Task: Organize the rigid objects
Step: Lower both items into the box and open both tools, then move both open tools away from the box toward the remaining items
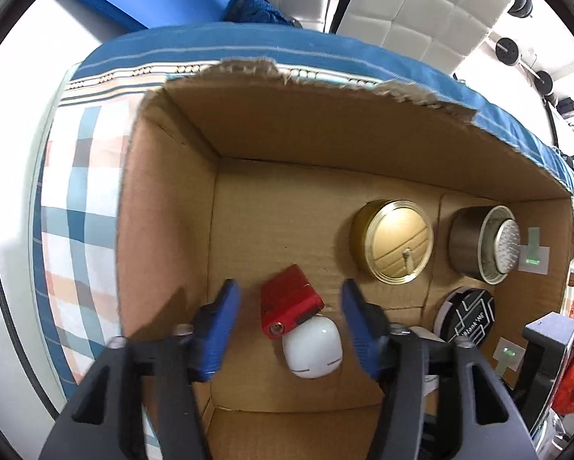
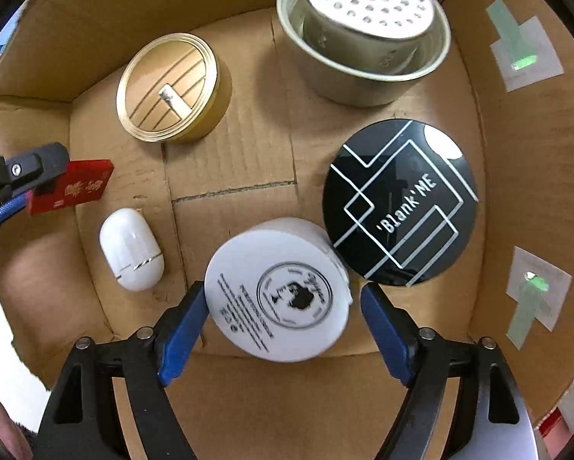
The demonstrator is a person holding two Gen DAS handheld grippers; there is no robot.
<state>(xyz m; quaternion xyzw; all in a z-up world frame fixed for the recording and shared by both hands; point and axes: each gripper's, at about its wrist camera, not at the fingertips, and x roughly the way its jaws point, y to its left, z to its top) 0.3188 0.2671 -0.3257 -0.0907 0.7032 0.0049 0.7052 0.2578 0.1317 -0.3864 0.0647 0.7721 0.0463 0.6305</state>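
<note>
A cardboard box (image 1: 164,199) holds several rigid items. A red case (image 1: 288,304) and a white oval case (image 1: 313,349) lie on its floor between the open fingers of my left gripper (image 1: 288,329), which hangs above them, empty. In the right wrist view a white round jar (image 2: 277,291) lies tilted between the open fingers of my right gripper (image 2: 283,318); the left pad is at its side, the right pad stands apart. A black round "Blank'ME" compact (image 2: 400,203), a gold tin (image 2: 170,88) and a silver perforated tin (image 2: 363,34) lie beyond.
The box (image 2: 517,176) stands on a blue checked cloth (image 1: 83,176). Green tape tabs (image 2: 517,46) stick to its right wall. White padded chairs (image 1: 413,11) stand behind. The left gripper shows in the right wrist view (image 2: 14,180) by the red case (image 2: 76,188).
</note>
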